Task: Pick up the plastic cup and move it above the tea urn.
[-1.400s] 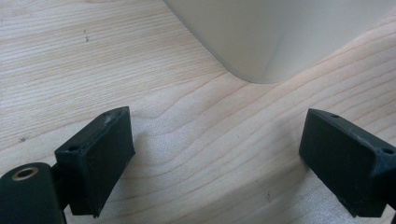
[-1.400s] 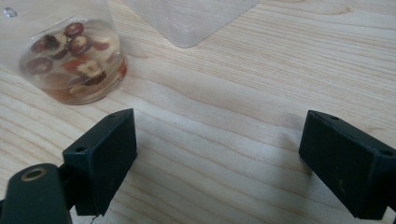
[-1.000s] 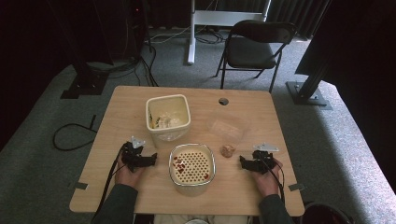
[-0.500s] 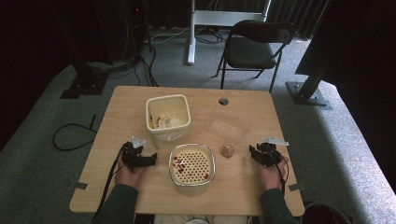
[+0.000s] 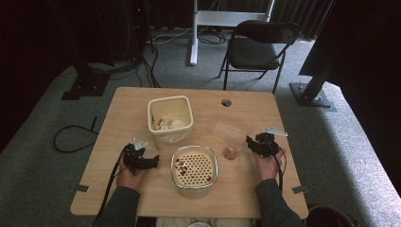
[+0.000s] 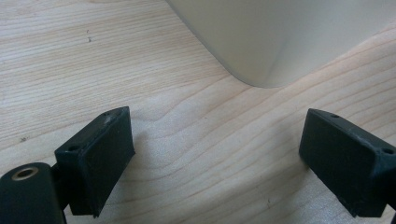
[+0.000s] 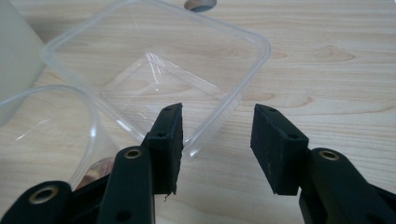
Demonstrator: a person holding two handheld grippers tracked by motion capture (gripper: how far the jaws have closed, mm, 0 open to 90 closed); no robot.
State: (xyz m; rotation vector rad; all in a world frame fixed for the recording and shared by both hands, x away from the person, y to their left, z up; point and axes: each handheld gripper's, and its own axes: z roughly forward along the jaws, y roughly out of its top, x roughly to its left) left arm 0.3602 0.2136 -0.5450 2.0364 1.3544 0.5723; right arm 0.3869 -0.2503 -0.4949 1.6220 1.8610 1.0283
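Right gripper view: the right gripper [image 7: 217, 140], jaws just reopened slightly and half spread on nothing, has lifted toward the clear plastic tub [image 7: 187, 60]; a grab looks imminent.

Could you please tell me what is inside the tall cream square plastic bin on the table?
The tall cream square plastic bin holds pale scraps at the bottom; what lies beneath them is covered.

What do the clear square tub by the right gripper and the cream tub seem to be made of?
Clear square tub: likely thin glossy plastic; the wood grain shows through it and the rim glints. Cream tub: probably thicker, opaque matte plastic with rounded corners.
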